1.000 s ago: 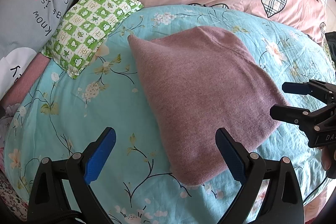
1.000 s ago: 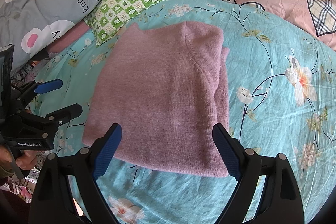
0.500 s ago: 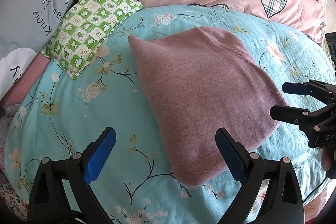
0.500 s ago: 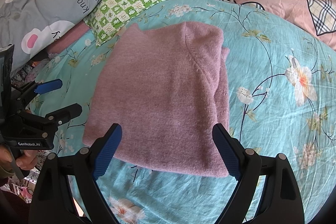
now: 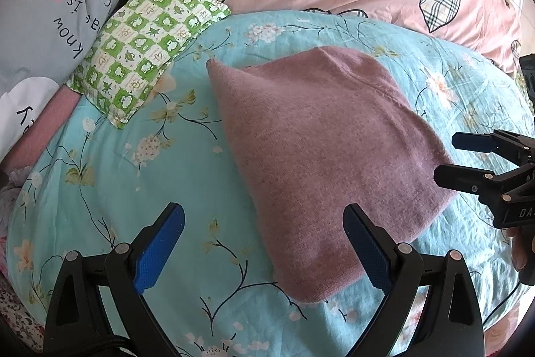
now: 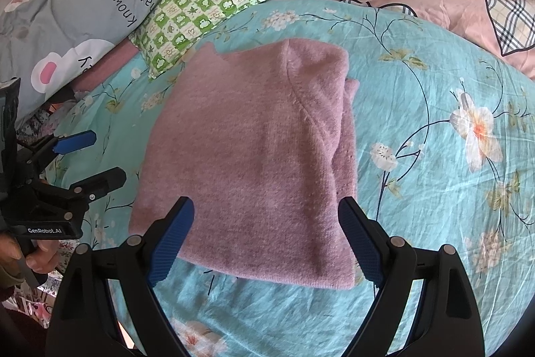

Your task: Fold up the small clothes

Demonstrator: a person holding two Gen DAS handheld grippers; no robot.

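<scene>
**Left wrist view: both grippers spread, sweater folded on sheet**

Your left gripper (image 5: 264, 243) is spread wide, holding nothing, above the near left corner of the folded mauve knit sweater (image 5: 321, 156). The sweater lies flat on the turquoise floral bedsheet (image 5: 117, 176). Your right gripper (image 6: 267, 236) is likewise wide and empty over its near edge. A green checked pillow (image 5: 143, 42) sits beyond, apart from the sweater.

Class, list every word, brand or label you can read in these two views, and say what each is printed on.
"GenRobot.AI": on the left gripper body, right wrist view.
"DA": on the right gripper body, cut off at the frame edge.
"know", "is", "happi...": upside down on the grey pillow; the remaining words are cut off or too distorted to read.
</scene>
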